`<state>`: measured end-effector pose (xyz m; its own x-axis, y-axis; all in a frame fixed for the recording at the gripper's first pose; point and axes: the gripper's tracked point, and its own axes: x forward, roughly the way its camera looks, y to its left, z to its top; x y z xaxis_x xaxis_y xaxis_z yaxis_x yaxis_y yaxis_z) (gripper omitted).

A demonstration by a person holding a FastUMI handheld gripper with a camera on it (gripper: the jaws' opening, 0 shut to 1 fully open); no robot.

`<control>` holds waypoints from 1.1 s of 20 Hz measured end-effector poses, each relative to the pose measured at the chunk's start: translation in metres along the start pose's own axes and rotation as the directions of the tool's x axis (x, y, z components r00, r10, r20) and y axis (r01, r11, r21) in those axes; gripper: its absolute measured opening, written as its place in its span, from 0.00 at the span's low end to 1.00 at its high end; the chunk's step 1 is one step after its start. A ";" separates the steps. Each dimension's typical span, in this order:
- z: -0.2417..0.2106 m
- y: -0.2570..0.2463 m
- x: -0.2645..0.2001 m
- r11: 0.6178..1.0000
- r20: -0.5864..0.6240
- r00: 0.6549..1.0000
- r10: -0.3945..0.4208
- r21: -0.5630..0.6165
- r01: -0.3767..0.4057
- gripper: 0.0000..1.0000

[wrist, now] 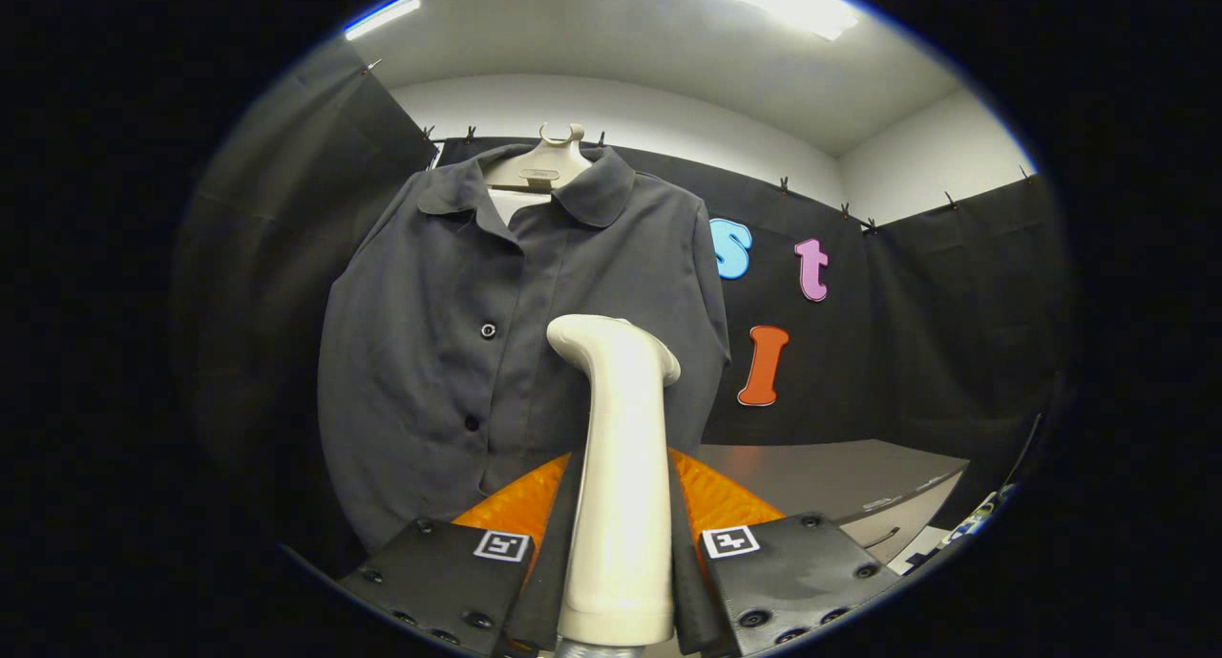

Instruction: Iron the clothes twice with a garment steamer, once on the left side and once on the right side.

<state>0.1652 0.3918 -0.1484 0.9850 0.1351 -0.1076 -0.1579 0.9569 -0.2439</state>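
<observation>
The claw (621, 553) is clamped tight on the garment steamer (619, 467), both fingers pressing the flanks of its pale handle, which stands upright between them. Up top, the steamer's bent head sits just in front of the shirt (506, 333), roughly at the level of the middle buttons and a touch to the right of the button line. Whether the head is actually touching the cloth, I cannot tell from this angle.

The shirt is dark grey, buttoned, and hangs on a pale hanger (544, 166) against the booth wall, collar spread, hem falling down toward the fingers. Off to the right and beyond the shirt, there's a grey desk (840, 477).

Judging the step: the tool is in hand and aimed, so a steaming pass looks to be under way or about to begin, near the middle of the garment. Next move, I reckon, calls for carrying the head squarely onto one front panel and running it along the fabric, keeping it close.

Containers? None to speak of here.
</observation>
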 end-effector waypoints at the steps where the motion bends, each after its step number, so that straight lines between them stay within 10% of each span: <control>1: -0.006 0.000 -0.003 1.000 -0.009 1.000 0.004 0.000 -0.004 0.52; 22: -0.112 -0.002 -0.053 0.999 -0.201 0.979 0.032 -0.014 -0.036 0.52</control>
<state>0.1052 0.3537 -0.2500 0.9452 0.1115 -0.3068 -0.1940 0.9478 -0.2531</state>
